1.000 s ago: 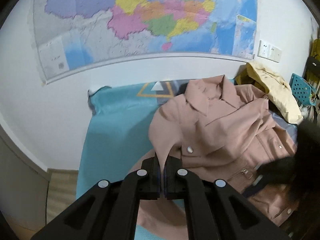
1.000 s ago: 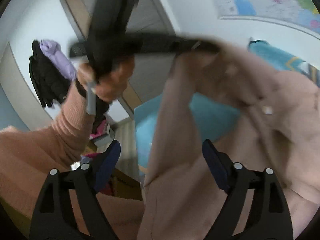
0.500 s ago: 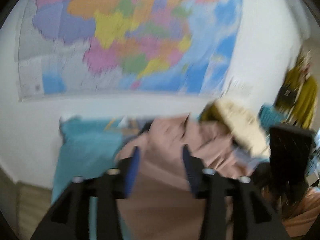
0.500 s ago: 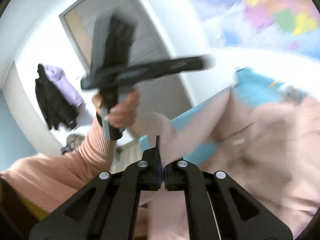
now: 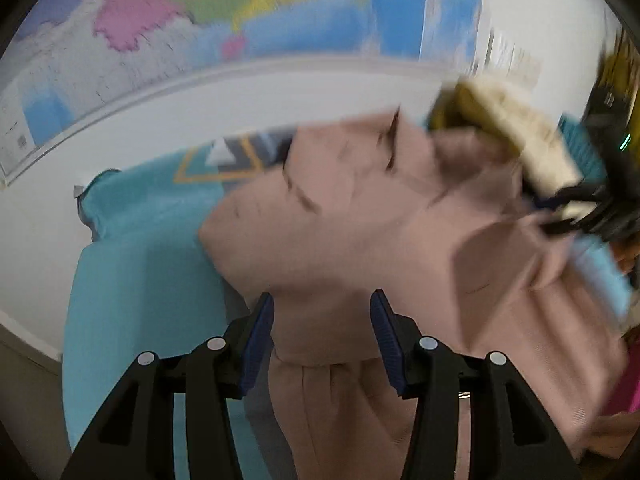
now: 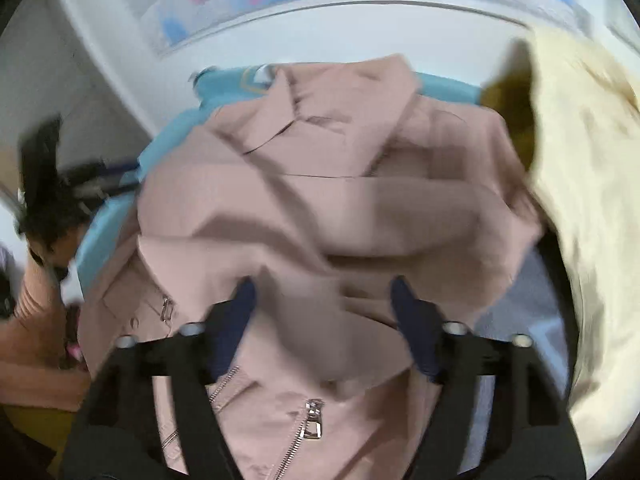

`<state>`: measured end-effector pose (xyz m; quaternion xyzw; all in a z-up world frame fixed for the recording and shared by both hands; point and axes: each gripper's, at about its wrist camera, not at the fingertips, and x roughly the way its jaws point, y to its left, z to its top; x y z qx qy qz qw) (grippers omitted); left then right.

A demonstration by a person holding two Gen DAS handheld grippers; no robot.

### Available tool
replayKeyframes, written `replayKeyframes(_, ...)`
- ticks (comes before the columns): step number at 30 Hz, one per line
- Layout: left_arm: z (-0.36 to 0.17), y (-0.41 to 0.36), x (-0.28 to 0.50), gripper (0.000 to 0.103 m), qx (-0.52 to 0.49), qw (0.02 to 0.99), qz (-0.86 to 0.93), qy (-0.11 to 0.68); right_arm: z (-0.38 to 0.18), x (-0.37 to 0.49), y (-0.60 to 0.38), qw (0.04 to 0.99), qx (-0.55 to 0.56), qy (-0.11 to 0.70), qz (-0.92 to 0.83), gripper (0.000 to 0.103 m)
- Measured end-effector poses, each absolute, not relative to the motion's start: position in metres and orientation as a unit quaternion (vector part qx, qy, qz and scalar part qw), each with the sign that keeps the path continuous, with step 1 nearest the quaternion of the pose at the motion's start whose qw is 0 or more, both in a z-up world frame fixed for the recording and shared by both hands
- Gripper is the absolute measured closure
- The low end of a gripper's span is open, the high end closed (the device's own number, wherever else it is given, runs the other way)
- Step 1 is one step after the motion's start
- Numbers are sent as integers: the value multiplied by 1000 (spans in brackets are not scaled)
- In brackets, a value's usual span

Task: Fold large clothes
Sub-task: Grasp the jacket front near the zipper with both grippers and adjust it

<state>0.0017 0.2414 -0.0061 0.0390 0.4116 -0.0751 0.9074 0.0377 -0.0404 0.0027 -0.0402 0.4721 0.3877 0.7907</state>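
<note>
A dusty pink jacket (image 5: pixel 360 220) with silver zips lies collar-up on the teal bed cover (image 5: pixel 140 280). In the left wrist view my left gripper (image 5: pixel 322 304) hovers over its near left part. Its jaws are opening, and pink cloth lies under the gap without the blue pads pressing on it. In the right wrist view my right gripper (image 6: pixel 323 286) hangs over the middle of the jacket (image 6: pixel 320 160), where a sleeve lies folded across the chest. Its jaws are also opening, with nothing clamped. Both views are motion-blurred.
A cream and mustard garment (image 6: pixel 592 200) is heaped on the bed to the right of the jacket, touching its shoulder. A wall with a large coloured map (image 5: pixel 240 20) runs along the far side. The person's pink sleeve (image 6: pixel 36 300) shows at the left edge.
My left gripper, shut on pink cloth a second ago, has let go and opened. The right gripper shut, then opened again, and swung from beside the raised sleeve to above the jacket's chest.
</note>
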Motion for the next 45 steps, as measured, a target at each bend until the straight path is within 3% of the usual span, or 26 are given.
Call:
replayKeyframes(3,-22,235,7,45,57,903,-69,420,3,35,-76,808,4,434,400,18)
replayKeyframes(11,-43,239,16,41,61,905,-33,420,-36,-37,-76,797,-93,401,442,17)
replayKeyframes(13,-46,238,17,43,72,907,-10,416,-42,-42,-71,809,-125,388,423,36)
replayKeyframes(14,-48,240,17,49,76,907,12,413,-40,-42,-70,808,-123,386,427,57)
replayKeyframes(15,-49,242,18,55,81,907,30,411,-34,-40,-71,803,-111,385,441,88)
replayKeyframes(16,-51,246,19,56,82,907,54,411,-29,-36,-69,799,-102,387,449,100)
replayKeyframes(20,-52,260,15,55,43,910,62,408,14,-20,-78,815,-65,365,446,101)
replayKeyframes(23,-50,253,8,47,48,917,52,392,39,23,-84,830,-11,383,406,101)
replayKeyframes(26,-50,245,7,46,56,920,49,384,38,57,-83,850,0,398,345,96)
replayKeyframes(28,-54,243,9,46,65,917,55,389,27,68,-83,855,8,406,324,77)
replayKeyframes(29,-56,242,9,46,67,916,59,390,21,68,-88,856,22,405,322,61)
replayKeyframes(30,-58,243,10,46,65,916,58,392,16,68,-93,854,35,408,321,36)
replayKeyframes(31,-59,245,9,46,58,916,53,393,10,64,-99,850,50,411,326,28)
replayKeyframes(37,-60,254,7,44,39,921,36,387,-36,52,-112,821,79,460,329,23)
replayKeyframes(38,-61,254,8,44,35,920,35,388,-43,54,-109,819,77,468,323,28)
replayKeyframes(40,-62,253,10,44,37,920,38,388,-46,53,-102,821,62,464,326,57)
replayKeyframes(41,-61,251,10,44,40,920,39,387,-42,52,-100,825,52,458,328,84)
replayKeyframes(42,-61,251,10,44,42,920,40,387,-33,52,-100,834,41,446,323,94)
replayKeyframes(45,-57,251,6,44,43,921,37,384,7,43,-113,872,11,385,303,100)
